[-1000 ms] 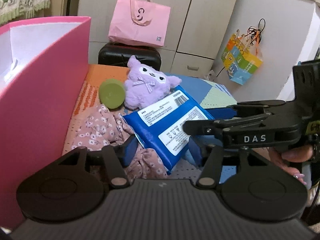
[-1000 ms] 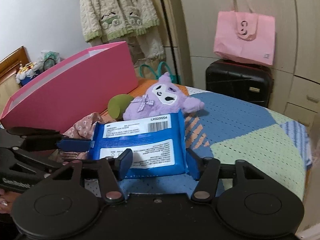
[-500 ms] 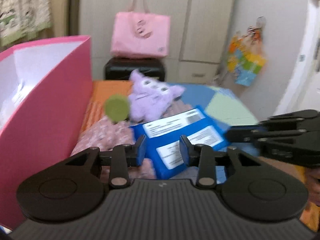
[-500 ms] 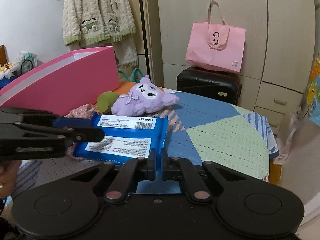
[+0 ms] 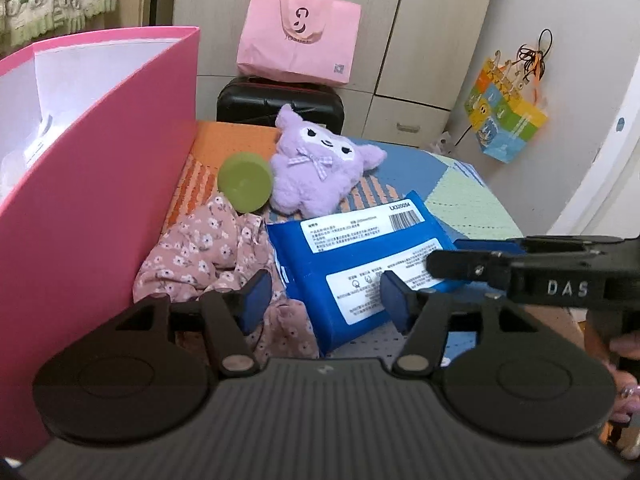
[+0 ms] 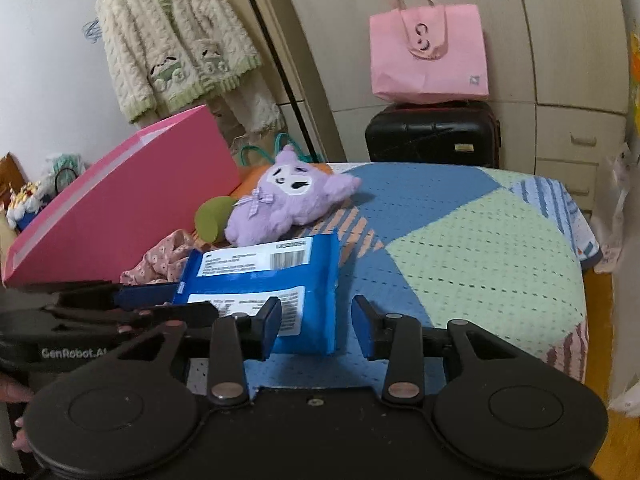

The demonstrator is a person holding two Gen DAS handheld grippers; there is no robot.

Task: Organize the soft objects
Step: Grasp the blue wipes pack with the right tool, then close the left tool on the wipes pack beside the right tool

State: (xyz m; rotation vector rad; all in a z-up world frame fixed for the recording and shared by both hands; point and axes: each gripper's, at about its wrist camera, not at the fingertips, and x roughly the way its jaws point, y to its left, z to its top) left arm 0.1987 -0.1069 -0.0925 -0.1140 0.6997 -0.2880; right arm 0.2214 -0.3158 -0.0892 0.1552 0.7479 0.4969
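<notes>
the patchwork bedspread (image 6: 472, 240) carries a tall pink box (image 5: 100, 184); its contents are hidden. the blue wipes pack (image 5: 360, 264), white labels and barcode up, lies between both tools: the left gripper (image 5: 326, 300) and right gripper (image 6: 316, 322) have just been opening, jaws apart, pads clear of it. a purple plush (image 5: 316, 168) lies beyond.

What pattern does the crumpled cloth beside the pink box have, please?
The crumpled cloth is dusty pink with small white flowers, clearest in the left wrist view.

Blue packet (image 5: 360, 256); lilac plush (image 5: 316, 168); pink floral cloth (image 5: 200, 244); pink box (image 5: 100, 152).
</notes>
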